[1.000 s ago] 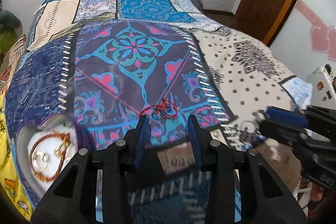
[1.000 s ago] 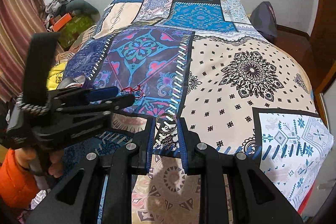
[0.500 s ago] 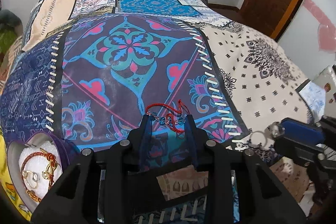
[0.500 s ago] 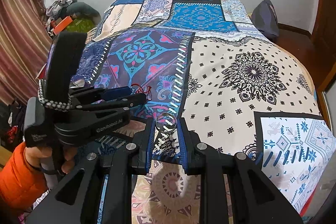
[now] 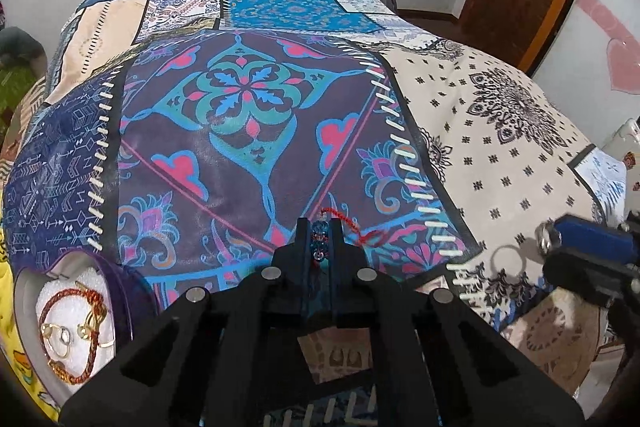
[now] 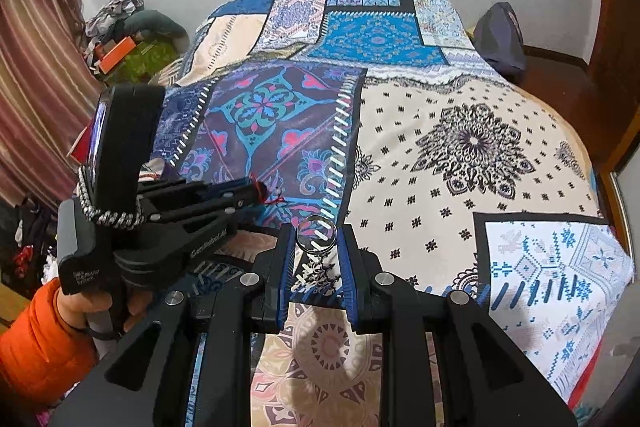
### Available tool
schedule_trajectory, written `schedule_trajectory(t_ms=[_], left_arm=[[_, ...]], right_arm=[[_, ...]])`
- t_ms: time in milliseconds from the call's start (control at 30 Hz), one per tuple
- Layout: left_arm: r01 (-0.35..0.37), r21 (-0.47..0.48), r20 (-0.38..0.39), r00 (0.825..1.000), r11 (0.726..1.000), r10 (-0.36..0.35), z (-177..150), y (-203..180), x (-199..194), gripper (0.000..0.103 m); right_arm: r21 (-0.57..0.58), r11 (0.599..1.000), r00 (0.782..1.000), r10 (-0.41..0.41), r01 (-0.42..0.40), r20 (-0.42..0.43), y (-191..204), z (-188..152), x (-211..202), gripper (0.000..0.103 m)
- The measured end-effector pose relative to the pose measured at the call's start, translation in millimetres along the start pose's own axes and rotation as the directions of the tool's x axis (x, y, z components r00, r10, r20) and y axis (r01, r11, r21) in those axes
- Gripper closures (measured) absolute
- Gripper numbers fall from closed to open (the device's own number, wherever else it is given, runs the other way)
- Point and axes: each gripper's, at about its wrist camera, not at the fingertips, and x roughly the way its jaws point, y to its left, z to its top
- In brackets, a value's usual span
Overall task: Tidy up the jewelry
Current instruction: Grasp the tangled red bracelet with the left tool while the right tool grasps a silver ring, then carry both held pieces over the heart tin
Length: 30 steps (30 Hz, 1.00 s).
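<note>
Red thread and small blue beads made up the bracelet, and the left claw was clenched on it. The beads sat squeezed between the two black fingers. A loop of the red thread hung out past the tips and lay on the bed, on the dark purple patch of the patchwork cover.

A silver ring was in the right claw. That claw was clenched on the ring, with one blue pad pressed on each side of it. The ring was held just above the cover, close to a line of white stitch marks.

A round box sat on the bed near the left claw, at the low left of the left wrist view. It had white foam inside. On the foam lay a red and gold bangle and some thin gold rings.

In the right wrist view, a person's hand held the handle of the left claw. The sleeve was bright orange. The two claws were near each other, side by side over the bed.
</note>
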Motion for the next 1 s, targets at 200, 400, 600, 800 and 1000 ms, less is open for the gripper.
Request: schedule_trajectory(t_ms=[200, 400, 600, 800, 1000], left_arm=[[0.025, -0.024, 0.055, 0.998, 0.999, -0.023, -7.3, 8.2, -34.2, 0.097], [0.025, -0.037, 0.138, 0.990, 0.999, -0.020, -11.5, 23.7, -81.4, 0.097], [-0.005, -0.063, 0.209, 0.978, 0.998, 0.018, -13.5, 47.5, -118.4, 0.097], [-0.020, -0.112, 0.269, 0.962, 0.994, 0.050, -20.9, 79.2, -149.6, 0.097], [-0.055, -0.117, 0.316, 0.945, 0.992, 0.090, -32.5, 100.5, -173.9, 0.097]], right_arm=[[-0.019, 1.000, 1.000, 0.003, -0.003, 0.025, 13.7, 7.0, -5.9, 0.084], [-0.049, 0.998, 0.998, 0.031, -0.028, 0.056, 38.3, 17.0, -9.7, 0.084], [-0.097, 0.994, 0.995, 0.061, -0.054, 0.080, 70.6, 27.0, -10.3, 0.084], [-0.134, 0.987, 0.991, 0.097, -0.084, 0.092, 100.3, 32.5, -7.1, 0.084], [-0.158, 0.981, 0.988, 0.130, -0.116, 0.081, 125.2, 34.9, 2.8, 0.084]])
